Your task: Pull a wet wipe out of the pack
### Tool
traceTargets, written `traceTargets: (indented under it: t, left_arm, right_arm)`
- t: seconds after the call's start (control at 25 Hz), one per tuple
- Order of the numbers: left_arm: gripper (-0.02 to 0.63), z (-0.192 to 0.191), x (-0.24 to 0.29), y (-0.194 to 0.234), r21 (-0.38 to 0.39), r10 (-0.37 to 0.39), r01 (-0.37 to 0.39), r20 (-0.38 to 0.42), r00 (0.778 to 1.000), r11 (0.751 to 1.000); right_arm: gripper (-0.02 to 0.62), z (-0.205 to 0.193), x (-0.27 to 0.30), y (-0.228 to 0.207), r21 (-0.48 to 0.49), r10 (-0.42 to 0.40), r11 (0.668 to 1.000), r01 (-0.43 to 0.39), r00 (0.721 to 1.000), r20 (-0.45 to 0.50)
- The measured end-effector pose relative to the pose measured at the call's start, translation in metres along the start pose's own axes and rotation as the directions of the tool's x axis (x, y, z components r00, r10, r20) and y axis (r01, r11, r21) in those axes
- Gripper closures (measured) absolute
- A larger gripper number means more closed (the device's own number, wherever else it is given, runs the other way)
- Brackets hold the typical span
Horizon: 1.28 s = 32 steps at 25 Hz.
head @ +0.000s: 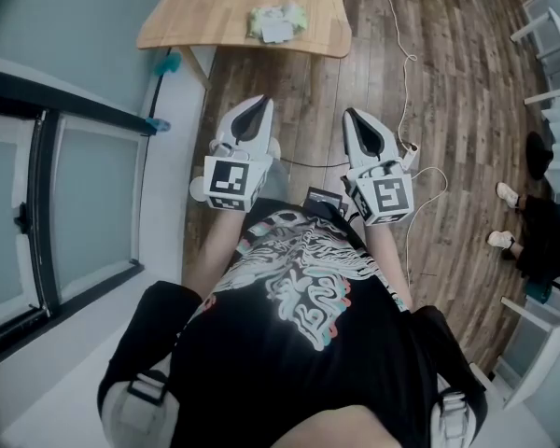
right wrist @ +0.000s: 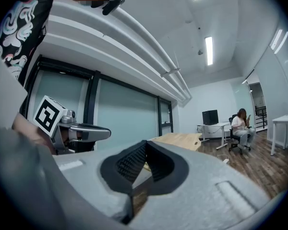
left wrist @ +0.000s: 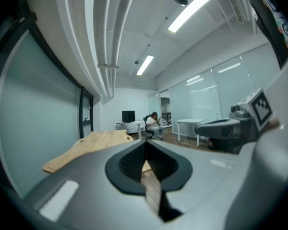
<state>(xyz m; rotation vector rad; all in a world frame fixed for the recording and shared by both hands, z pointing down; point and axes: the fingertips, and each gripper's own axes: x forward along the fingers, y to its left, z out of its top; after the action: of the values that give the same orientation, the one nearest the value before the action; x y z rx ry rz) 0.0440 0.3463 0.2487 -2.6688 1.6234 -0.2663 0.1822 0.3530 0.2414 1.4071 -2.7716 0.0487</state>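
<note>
The task looked unstarted. The left gripper (head: 259,105) and right gripper (head: 352,116) were both pressed together on nothing, held level at the person's chest. The pack (head: 278,22) lay on the table (head: 215,7), well ahead. The next move likely called for stepping closer and reaching for the pack.

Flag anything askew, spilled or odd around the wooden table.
Nothing spilled or damaged. The pale green wet-wipe pack lies on the light wooden table; only a loose white cable snakes across the plank floor.
</note>
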Motion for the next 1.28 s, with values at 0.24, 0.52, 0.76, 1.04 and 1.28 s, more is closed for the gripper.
traceTargets:
  t: [0.24, 0.52, 0.76, 1.04, 1.28]
  left_arm:
    - [0.618, -0.011, 0.029, 0.028, -0.004, 0.007, -0.007, -0.021, 1.0, 1.0]
    - [0.618, -0.013, 0.093, 0.083, -0.003, 0.013, -0.013, -0.032, 0.999, 1.0]
    - [0.618, -0.019, 0.149, 0.136, -0.013, 0.012, -0.013, -0.059, 0.998, 1.0]
    - [0.618, -0.036, 0.207, 0.185, -0.038, -0.025, 0.022, -0.097, 0.995, 0.999]
    - [0.618, -0.05, 0.241, 0.218, -0.036, -0.062, 0.058, -0.126, 0.99, 0.998]
  right_arm:
    - [0.595, -0.012, 0.029, -0.014, 0.007, -0.013, 1.0, 0.014, 0.999, -0.03]
    - [0.595, -0.02, 0.097, -0.056, 0.018, -0.049, 0.999, 0.051, 0.997, -0.064]
    - [0.595, -0.025, 0.171, -0.077, 0.018, -0.025, 0.999, 0.027, 0.993, -0.115]
    - [0.595, -0.034, 0.244, -0.099, 0.024, -0.03, 0.999, 0.035, 0.987, -0.158]
    - [0.595, -0.044, 0.291, -0.105, 0.046, -0.006, 0.999, 0.014, 0.987, -0.16]
